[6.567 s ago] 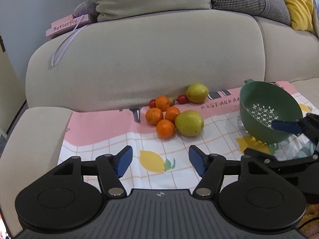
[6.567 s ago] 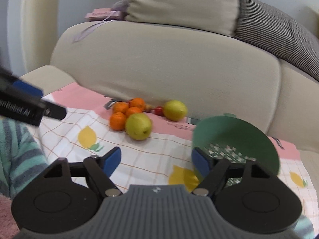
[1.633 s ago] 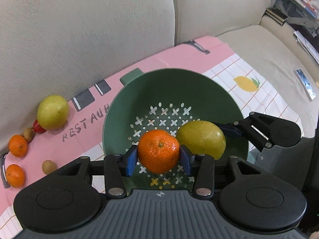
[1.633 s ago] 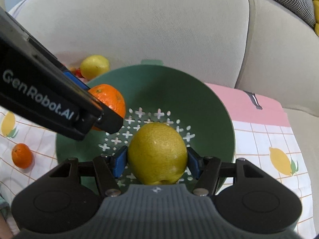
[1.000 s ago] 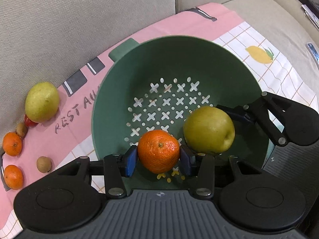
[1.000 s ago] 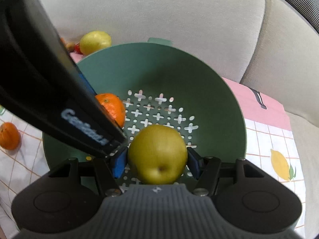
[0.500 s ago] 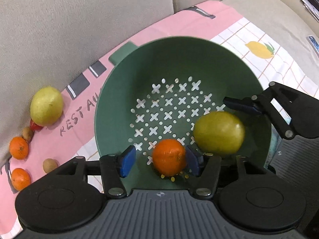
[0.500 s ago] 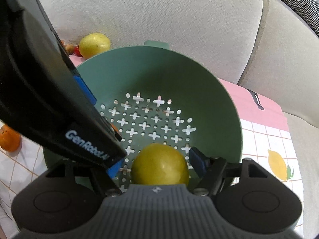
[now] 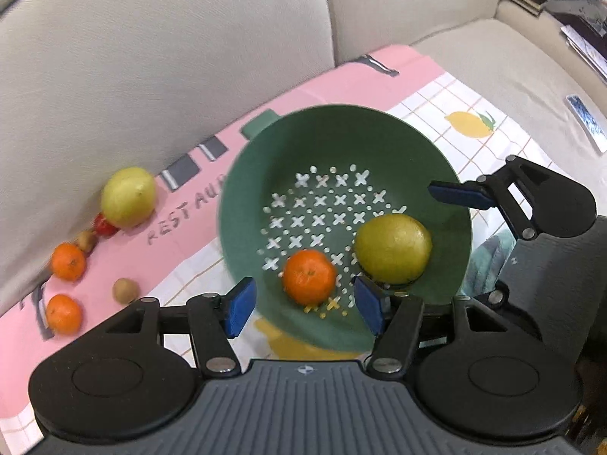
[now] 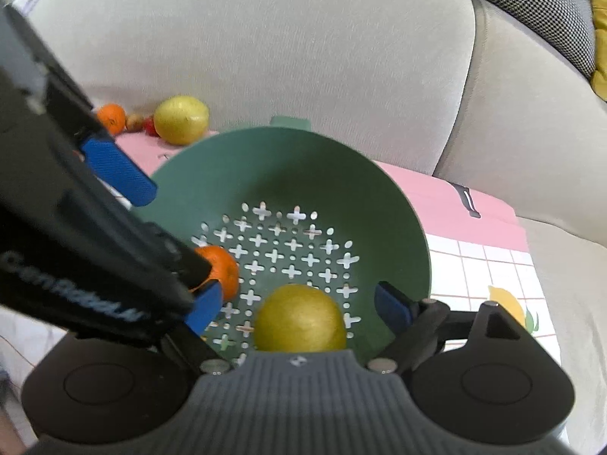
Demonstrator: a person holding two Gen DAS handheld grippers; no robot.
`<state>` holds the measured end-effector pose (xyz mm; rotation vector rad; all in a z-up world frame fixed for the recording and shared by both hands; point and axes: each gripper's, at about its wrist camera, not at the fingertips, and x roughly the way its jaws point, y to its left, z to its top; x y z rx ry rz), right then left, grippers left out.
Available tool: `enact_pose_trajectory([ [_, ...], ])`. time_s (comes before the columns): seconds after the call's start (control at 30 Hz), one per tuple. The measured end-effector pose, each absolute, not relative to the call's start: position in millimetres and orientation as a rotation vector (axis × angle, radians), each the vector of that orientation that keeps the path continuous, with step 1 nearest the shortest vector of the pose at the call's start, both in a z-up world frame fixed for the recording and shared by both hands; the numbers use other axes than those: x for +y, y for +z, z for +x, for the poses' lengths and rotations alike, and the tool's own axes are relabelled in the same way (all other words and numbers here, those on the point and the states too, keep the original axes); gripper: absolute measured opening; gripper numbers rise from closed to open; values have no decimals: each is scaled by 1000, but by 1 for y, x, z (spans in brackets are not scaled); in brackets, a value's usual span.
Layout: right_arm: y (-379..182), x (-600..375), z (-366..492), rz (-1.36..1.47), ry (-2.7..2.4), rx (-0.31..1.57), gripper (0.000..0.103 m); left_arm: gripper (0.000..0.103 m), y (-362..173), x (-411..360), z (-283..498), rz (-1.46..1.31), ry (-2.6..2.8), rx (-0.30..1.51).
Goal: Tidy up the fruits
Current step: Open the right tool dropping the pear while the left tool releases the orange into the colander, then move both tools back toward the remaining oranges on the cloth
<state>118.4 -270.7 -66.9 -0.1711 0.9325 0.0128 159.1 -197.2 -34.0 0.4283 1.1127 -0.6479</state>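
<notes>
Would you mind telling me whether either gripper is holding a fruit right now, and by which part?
Nothing is held. The left gripper and right gripper are both open; the orange and the yellow-green fruit lie loose in the green colander.

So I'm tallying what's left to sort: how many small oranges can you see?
3: one orange in the green colander, two on the cloth at left. Others may be hidden.

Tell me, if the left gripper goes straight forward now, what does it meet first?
Most likely the orange lying in the green colander, between the open jaws of the left gripper; depth is uncertain.
</notes>
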Motion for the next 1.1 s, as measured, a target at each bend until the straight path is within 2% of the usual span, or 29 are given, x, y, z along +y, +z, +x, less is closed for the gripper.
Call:
enact_pose_trajectory([
  [0.27,-52,-272,98,-116,36,891,84,70,-4,-154,136,374,-561,1027],
  [0.57,-32,-232,75,-128,103,847,84,70,20,-99,118,311,-489,958],
  [0.87,-27,-202,63,-139,153,831,81,70,18,-26,104,197,-383,951],
  [1.1,-28,-181,62,-147,182,833,80,70,50,39,105,143,-260,866],
])
